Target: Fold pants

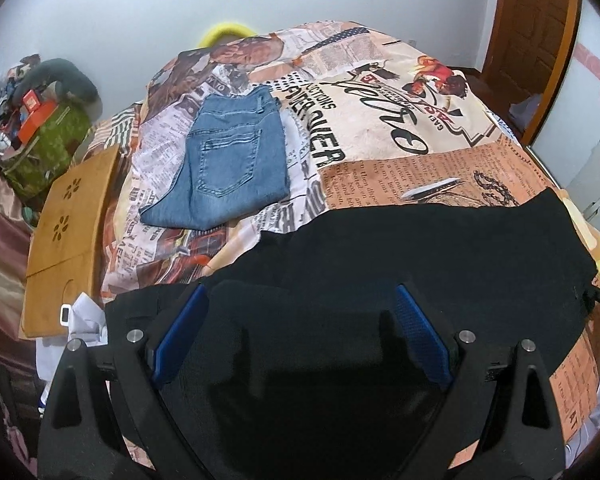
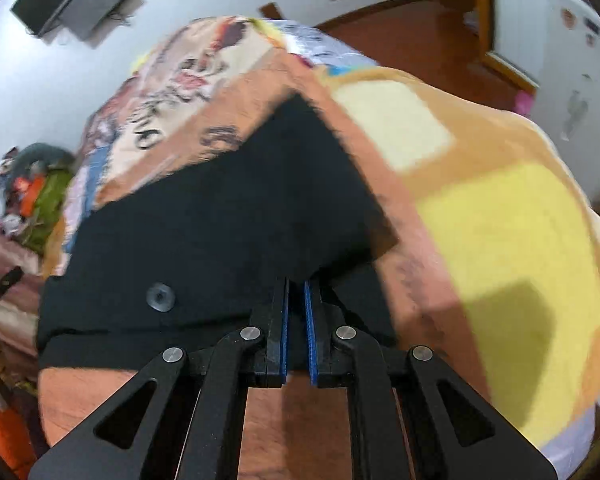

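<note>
A bed (image 1: 420, 152) fills both views, spread with a blanket (image 1: 360, 132) printed in newspaper clippings and cartoon figures, with plain yellow and orange patches (image 2: 500, 232) along one side in the right wrist view. On it, at the near edge, lie the black pants (image 1: 420, 248), spread flat and wide; a dark button (image 2: 161, 297) shows on the fabric in the right wrist view. Farther back on the blanket lie blue jeans (image 1: 228, 164), already folded, back pocket up, well apart from the black pants. A wooden board (image 1: 68, 240) with flower-shaped cut-outs sits beside the bed, and a heap of clutter (image 1: 40, 128) beyond it near the wall. The left tool (image 1: 300, 336) points steeply down over the black pants, its blue pads (image 1: 180, 336) spread wide, with fabric below them and nothing clamped. The right tool (image 2: 296, 304) also tilts steeply down, its jaws nearly together and pinching an edge of the black pants between the blue pads (image 2: 311, 340); this view is blurred.
</note>
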Action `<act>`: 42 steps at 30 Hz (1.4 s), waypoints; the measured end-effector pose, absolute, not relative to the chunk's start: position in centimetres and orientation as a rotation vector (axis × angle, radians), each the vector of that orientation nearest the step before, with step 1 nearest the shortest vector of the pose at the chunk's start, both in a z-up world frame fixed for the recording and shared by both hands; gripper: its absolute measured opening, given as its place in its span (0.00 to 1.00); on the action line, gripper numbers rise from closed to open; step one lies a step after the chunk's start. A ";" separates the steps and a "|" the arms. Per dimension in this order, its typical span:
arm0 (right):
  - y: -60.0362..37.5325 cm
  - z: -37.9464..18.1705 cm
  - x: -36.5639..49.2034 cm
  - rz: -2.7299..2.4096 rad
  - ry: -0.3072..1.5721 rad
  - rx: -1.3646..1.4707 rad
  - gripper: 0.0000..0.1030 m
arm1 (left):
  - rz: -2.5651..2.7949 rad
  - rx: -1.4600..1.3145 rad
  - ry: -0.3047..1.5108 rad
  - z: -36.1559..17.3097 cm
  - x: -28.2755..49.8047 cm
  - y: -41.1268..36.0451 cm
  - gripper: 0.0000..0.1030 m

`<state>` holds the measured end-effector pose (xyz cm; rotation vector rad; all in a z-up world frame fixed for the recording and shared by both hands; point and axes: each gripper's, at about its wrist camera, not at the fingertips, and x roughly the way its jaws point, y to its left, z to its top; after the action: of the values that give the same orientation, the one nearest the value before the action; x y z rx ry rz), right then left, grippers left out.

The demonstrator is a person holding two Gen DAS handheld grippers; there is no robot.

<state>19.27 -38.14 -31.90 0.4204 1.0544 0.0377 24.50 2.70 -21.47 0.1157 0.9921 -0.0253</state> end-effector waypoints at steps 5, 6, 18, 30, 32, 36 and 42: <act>-37.8 -27.8 19.5 0.043 0.959 0.329 0.08 | 0.025 0.072 0.986 -21.2 24.1 4.8 0.91; -37.7 -27.5 19.4 0.053 0.943 0.314 0.08 | 0.036 0.061 0.984 -21.1 24.0 5.4 0.91; -27.8 -21.9 24.7 0.360 0.831 0.159 0.23 | 0.245 -0.017 0.919 -18.8 23.1 16.0 0.92; -14.6 -21.8 30.5 0.637 0.884 -0.041 0.34 | 0.374 -0.142 1.026 -23.7 24.4 25.2 0.92; -12.2 -22.5 31.4 0.679 0.902 -0.078 0.34 | 0.373 -0.164 1.057 -25.1 24.7 26.0 0.92; -7.9 -24.5 33.2 0.756 0.967 -0.127 0.34 | 0.359 -0.183 1.105 -27.6 25.4 26.6 0.92; -2.3 -28.1 36.0 0.827 1.084 -0.222 0.34 | 0.289 -0.218 1.160 -30.6 26.4 26.2 0.92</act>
<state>36.01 -2.31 -28.10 -0.2217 1.0838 0.8273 26.40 26.16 -30.57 -0.2180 1.1604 0.2890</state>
